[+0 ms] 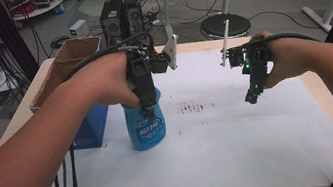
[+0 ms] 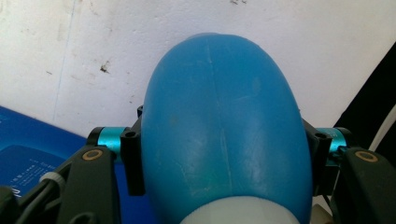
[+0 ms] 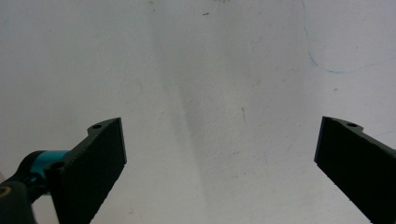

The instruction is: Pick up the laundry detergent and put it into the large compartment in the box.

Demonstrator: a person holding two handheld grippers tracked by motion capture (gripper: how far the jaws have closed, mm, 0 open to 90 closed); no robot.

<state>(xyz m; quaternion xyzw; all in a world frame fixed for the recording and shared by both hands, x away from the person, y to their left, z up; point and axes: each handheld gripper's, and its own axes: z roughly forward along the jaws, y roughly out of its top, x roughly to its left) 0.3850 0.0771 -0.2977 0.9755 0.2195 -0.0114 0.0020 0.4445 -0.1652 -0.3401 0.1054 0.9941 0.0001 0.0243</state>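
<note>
I'm clamping the L tool [image 1: 147, 110] on the blue bottle [image 1: 146, 124], upright on the desk [image 1: 240, 127]; R tool [image 1: 252, 96] is hanging open, empty.

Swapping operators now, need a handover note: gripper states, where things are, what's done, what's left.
Left gripper: shut on the blue bottle, fingers pressing both its sides from above. The bottle stands upright on the white table sheet, beside the blue box with the cardboard box behind.
Right gripper: open, nothing between its fingers, over bare sheet right of the bottle.
Done: bottle grasped.
Left: lift and move it; the target is not evident.
</note>
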